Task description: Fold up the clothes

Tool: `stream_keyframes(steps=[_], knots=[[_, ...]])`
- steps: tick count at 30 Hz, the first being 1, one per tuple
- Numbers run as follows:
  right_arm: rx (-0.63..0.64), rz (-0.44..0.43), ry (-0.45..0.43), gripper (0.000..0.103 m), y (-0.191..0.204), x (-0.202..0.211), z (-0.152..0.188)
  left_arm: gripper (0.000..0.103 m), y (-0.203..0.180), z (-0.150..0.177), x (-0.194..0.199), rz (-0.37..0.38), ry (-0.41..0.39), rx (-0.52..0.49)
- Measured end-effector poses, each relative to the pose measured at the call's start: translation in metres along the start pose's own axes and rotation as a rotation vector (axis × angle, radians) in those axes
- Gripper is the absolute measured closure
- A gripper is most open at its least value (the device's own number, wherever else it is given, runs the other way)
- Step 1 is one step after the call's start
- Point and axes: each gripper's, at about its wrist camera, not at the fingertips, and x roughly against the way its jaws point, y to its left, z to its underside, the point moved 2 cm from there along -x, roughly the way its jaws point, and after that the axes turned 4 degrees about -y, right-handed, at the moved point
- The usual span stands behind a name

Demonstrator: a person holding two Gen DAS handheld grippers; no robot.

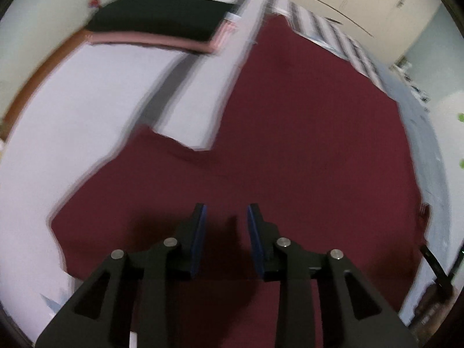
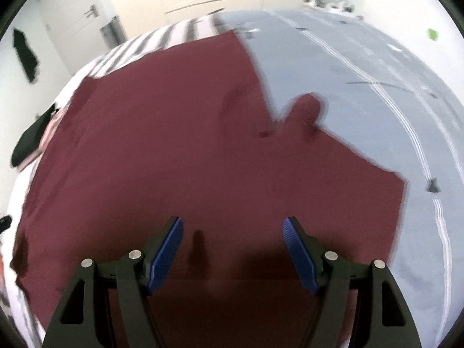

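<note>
Maroon garment (image 1: 290, 145) flat on bed (image 1: 58, 145) — unfolded

Maroon garment (image 1: 290, 145), spread flat across bed (image 1: 43, 159) (pale sheet, grey stripe). Left gripper (image 1: 226, 211) above its near part, blue pads (image 1: 200, 237) apart, nothing between. Folded stack near far left corner: black piece (image 1: 159, 17) over pink piece (image 1: 150, 40).

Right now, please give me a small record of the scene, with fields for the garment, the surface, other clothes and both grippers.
garment: maroon shirt, spread flat
surface: bed sheet, pale with stripes
other clothes: folded stack, black on pink, beyond the shirt
left gripper: fingers apart, nothing between them, above the shirt
right gripper: fingers wide apart, empty, above the shirt
</note>
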Motion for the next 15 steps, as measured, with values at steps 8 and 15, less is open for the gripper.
stream_keyframes(steps=[8,15], knots=[[-0.106,0.116,-0.032,0.035,-0.113,0.008,-0.012,0.077,-0.083,0.011,-0.022,0.068,0.05,-0.104],[-0.173,0.088,0.008,0.035,-0.159,-0.019,-0.007,0.077,-0.106,0.009,-0.037,0.069,0.068,-0.153]])
